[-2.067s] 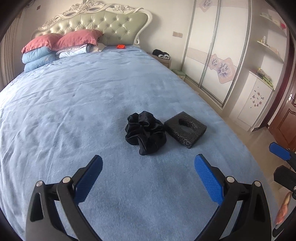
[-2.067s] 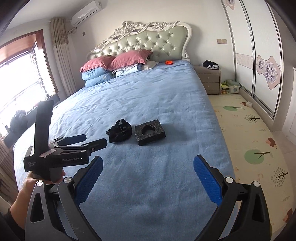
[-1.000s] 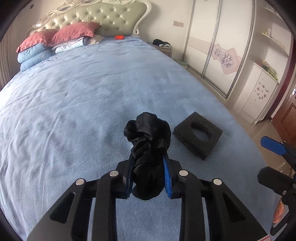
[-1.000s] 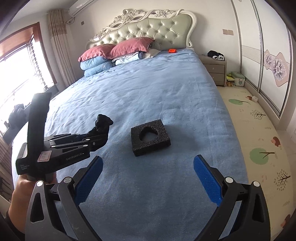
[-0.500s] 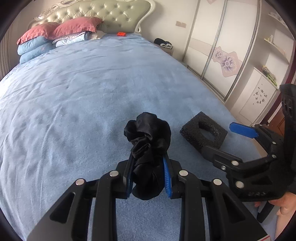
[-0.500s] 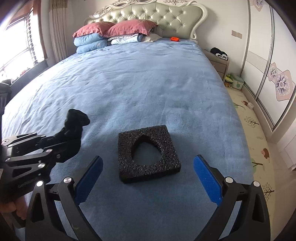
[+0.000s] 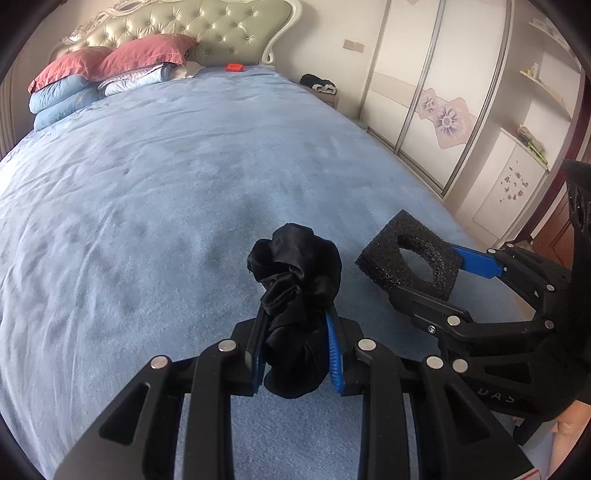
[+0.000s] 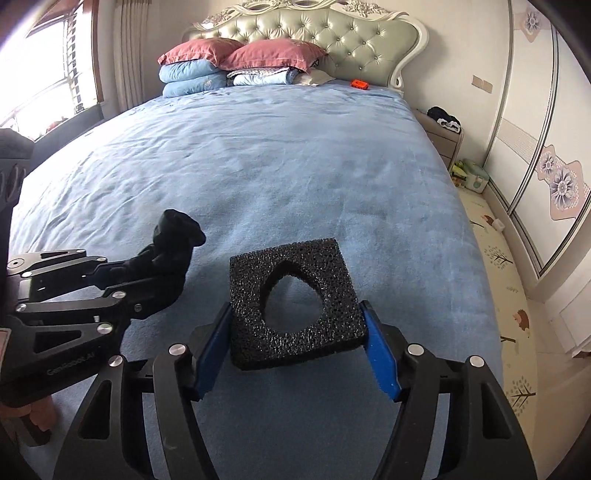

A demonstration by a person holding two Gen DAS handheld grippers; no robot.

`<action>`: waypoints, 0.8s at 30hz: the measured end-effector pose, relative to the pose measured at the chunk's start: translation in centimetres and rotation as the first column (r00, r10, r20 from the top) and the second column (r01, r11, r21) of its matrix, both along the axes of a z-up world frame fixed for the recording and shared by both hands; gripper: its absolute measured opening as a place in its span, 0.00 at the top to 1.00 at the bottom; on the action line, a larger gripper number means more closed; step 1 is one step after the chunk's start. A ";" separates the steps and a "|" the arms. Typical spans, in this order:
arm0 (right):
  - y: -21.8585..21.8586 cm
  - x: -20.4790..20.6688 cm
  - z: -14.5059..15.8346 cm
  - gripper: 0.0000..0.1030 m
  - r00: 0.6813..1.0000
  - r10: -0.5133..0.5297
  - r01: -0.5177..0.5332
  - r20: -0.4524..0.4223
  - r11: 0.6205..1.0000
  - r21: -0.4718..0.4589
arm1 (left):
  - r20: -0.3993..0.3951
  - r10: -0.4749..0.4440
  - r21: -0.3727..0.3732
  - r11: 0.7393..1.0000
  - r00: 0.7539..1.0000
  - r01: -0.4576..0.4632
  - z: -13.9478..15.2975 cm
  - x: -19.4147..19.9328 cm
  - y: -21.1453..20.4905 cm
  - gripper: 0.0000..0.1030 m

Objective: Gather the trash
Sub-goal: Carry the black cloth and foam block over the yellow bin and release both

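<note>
1. Left tongs are clamped on a bunched black cloth, which sticks up from between the blue pads, lifted above the bed.
2. Right tongs are closing around a square black foam block with a rounded hole through its middle; the block sits between the two blue pads, both of which touch its side edges. In the left wrist view the same block looks tilted, its far corner raised off the cover.
3. Both pairs of tongs are near each other over the near end of the bed, the cloth just to the left of the block as seen from the right tongs.
4. Beyond the tongs the blue bed cover runs wide and bare up to a stack of pink and blue pillows and a padded green headboard. A small orange thing lies near the headboard.
5. To the right of the right tongs the bed's edge drops to a patterned floor mat, an open strip between bed and sliding wardrobe doors. A bedside table stands at the far end of that strip.
6. Left of the left tongs, a window with a curtain lies past the bed's other edge.
</note>
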State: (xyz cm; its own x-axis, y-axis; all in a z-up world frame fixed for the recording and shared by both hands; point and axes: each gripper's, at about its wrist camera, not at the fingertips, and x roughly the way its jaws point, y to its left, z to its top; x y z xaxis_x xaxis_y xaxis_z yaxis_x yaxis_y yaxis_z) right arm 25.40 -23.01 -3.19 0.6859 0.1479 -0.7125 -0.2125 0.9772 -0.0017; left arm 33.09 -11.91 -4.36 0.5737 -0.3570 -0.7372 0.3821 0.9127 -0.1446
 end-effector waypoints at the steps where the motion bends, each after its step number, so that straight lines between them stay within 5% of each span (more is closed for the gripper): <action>1: -0.1 -0.4 0.2 0.37 1.000 0.001 -0.001 0.002 1.000 0.006 | 0.003 -0.003 0.001 1.000 1.000 0.003 0.1 -0.3 -0.2 0.73; 15: -4.4 -10.3 2.5 0.37 0.999 -0.038 0.034 0.036 0.993 0.115 | 0.057 -0.108 0.016 0.994 0.993 0.107 1.4 -9.0 -2.1 0.73; 24: -9.2 -19.2 2.8 0.36 0.991 -0.115 0.100 0.066 0.975 0.198 | 0.082 -0.260 0.010 0.966 0.962 0.260 2.7 -16.3 -7.0 0.73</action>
State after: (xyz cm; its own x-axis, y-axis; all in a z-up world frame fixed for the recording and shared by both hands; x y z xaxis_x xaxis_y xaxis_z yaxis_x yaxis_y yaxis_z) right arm 6.18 -32.19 -0.38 0.7570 0.2009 -0.6218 -0.1132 0.9775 0.1781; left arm 16.79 -18.93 -1.70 0.5192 -0.5022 -0.6916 0.6168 0.7803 -0.1036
